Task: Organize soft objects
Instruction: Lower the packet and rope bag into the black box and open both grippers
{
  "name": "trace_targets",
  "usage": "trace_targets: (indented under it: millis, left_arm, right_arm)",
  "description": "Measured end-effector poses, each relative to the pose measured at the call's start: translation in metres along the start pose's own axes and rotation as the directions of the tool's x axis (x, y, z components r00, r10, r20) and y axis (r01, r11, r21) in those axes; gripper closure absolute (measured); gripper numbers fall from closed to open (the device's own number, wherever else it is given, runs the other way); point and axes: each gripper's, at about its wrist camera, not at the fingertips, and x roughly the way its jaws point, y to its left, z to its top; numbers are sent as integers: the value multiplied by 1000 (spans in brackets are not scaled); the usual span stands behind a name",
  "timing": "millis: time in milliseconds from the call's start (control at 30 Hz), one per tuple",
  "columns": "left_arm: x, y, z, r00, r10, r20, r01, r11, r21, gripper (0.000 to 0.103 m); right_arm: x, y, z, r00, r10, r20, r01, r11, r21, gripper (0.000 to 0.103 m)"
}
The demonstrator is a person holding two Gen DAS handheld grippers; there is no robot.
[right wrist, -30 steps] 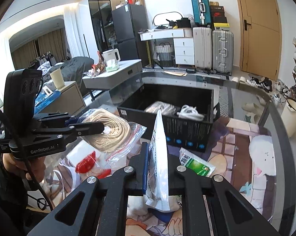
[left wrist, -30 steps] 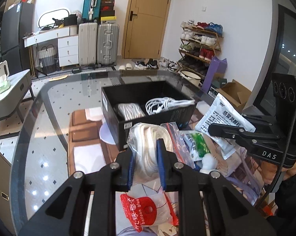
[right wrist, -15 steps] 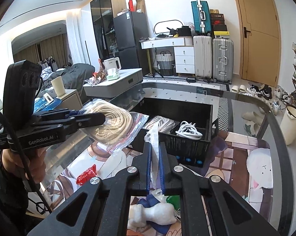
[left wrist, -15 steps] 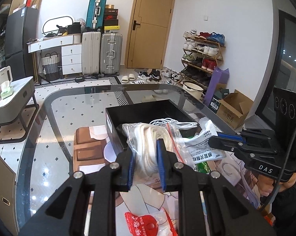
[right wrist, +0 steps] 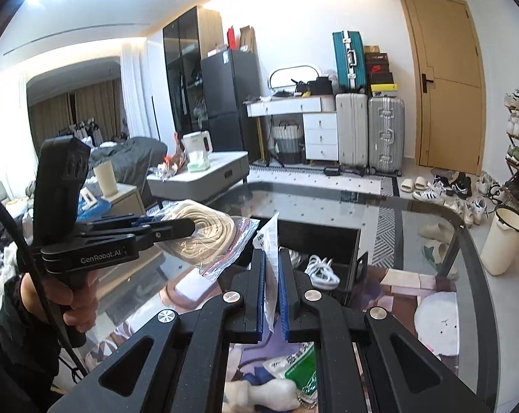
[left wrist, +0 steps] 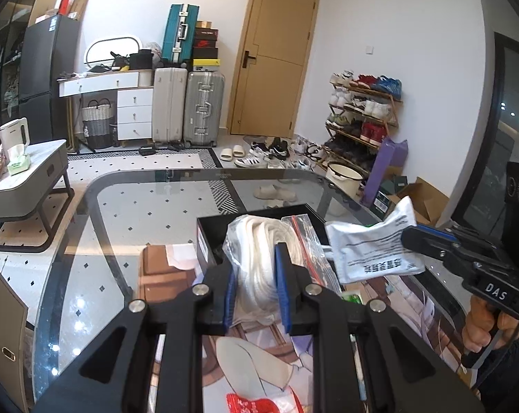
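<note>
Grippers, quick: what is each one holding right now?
Left gripper: closed on the zip bag of coiled white rope.
Right gripper: closed on the white printed sachet.

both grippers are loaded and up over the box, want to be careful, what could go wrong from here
1. The rope bag is gripped by the left gripper through slack plastic; it may slip.
2. The right gripper pinches the white packet at one edge; it may twist free.
3. Both loads hang close together over the box and may collide.
</note>
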Motion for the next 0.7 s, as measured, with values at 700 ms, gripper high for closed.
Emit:
trace_targets:
  millis: [700]
  left_arm:
    - [66, 1, 10, 996, 94, -3, -94, 995, 10, 85]
  right_arm:
    - [55, -33, 20, 1000, -22, 0, 22, 995, 96, 96]
